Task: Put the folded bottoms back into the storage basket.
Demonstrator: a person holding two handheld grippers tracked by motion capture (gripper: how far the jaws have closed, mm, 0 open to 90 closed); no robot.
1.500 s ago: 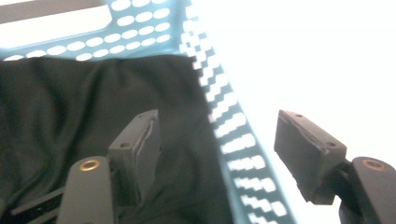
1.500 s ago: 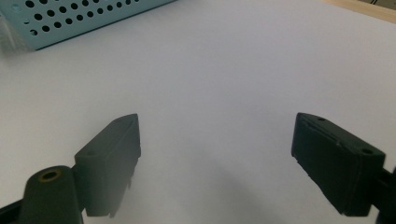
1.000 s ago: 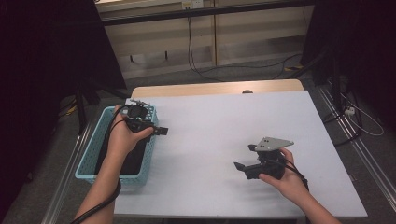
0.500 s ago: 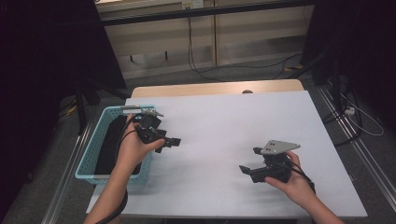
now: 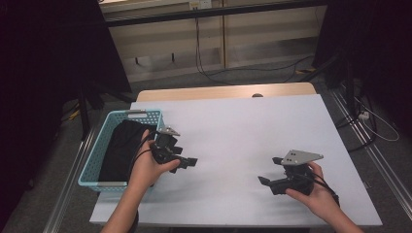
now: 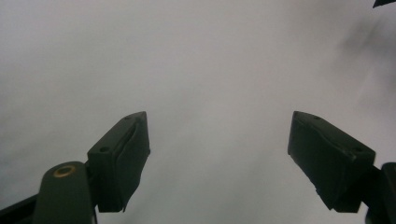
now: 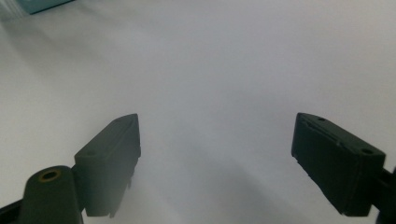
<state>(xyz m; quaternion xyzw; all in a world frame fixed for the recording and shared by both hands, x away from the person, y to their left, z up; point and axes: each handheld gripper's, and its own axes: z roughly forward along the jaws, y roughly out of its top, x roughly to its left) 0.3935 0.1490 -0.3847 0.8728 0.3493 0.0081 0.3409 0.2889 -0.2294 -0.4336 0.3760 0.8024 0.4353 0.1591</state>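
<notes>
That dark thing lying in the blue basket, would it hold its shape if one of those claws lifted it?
Probably not. The dark thing lies slumped in soft folds against the basket, like cloth, so it would likely droop. It looks light for its bulk and unlikely to roll.

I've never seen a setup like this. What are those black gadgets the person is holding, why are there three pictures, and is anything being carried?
There is no robot arm here. A person holds a hand-held claw in each hand: the left claw near the basket and the right claw over the white table.

The high view comes from a camera above the table. The other two come from small cameras riding on the claws, each looking along its own two black jaws.

In the left gripper view the left claw's jaws stand wide apart, having just been opening, with bare table between them. The right claw's jaws are also apart with nothing between them.

At the table's left edge sits a light blue basket with a black cloth inside.
</notes>
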